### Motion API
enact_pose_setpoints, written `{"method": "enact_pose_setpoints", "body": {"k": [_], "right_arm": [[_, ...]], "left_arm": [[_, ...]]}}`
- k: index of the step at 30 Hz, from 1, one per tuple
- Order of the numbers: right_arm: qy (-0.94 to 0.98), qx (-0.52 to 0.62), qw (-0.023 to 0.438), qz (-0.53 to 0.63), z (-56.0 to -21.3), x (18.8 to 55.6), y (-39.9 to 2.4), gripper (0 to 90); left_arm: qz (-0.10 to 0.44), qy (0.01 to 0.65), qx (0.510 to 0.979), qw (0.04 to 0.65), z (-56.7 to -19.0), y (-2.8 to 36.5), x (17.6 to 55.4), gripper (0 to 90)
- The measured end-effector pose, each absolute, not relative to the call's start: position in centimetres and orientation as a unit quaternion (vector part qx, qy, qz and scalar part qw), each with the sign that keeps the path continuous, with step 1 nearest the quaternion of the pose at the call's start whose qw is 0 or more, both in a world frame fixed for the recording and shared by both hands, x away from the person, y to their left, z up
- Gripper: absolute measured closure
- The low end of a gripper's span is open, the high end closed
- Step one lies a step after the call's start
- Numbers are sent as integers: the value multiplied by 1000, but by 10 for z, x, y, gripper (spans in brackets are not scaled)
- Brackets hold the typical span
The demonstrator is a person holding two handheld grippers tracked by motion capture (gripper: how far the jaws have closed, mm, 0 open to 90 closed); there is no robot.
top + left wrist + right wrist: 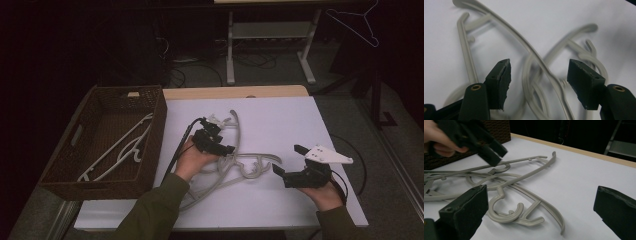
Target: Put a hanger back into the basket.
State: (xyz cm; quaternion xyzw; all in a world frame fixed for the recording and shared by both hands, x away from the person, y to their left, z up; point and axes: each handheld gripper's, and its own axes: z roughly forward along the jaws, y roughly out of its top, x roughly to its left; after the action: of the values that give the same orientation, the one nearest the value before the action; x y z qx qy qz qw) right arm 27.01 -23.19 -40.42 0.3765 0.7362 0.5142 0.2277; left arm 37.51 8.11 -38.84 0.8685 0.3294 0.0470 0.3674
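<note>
Tangle of pale grey plastic clothes hangers (235,162) lying on the white tabletop (280,120), near its middle, hooks and arms crossed over one another. Left gripper (226,148) poised directly over the tangle — jaws parted about halfway, nothing clamped; from the left gripper view, one curved hanger arm (534,53) running through the gap between the black pads (502,82) without touching either. Right gripper (287,161) held just to the right of the pile, jaws spread wide and empty, open ends facing the nearest hook (504,212).

Dark brown woven wicker basket (150,145) standing at the left edge of the table, just beside the left forearm, with two more pale hangers (122,147) lying in its bottom. Black cable (181,145) trailing from the left gripper along the basket's side. Crossed hanger arms in the way of any single one — each piece over or under a neighbour.

Bare white surface beyond the pile toward the far wooden edge (235,92), and more to the right, behind the right gripper. Little room to the left, between pile and basket wall. Beyond the table, white metal frame legs (231,45) on a dark floor, and a thin wire hanger (357,22) hanging at the upper right.
</note>
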Motion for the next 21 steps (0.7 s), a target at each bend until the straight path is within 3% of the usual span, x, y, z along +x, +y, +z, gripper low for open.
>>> {"method": "enact_pose_setpoints", "body": {"k": [11, 21], "right_arm": [[738, 377, 228, 511, -404, 270, -231, 0], [738, 376, 228, 512, -405, 270, -230, 0]], "left_arm": [[42, 302, 879, 366, -397, 98, 330, 347], [40, 297, 884, 358, -413, 105, 311, 450]]}}
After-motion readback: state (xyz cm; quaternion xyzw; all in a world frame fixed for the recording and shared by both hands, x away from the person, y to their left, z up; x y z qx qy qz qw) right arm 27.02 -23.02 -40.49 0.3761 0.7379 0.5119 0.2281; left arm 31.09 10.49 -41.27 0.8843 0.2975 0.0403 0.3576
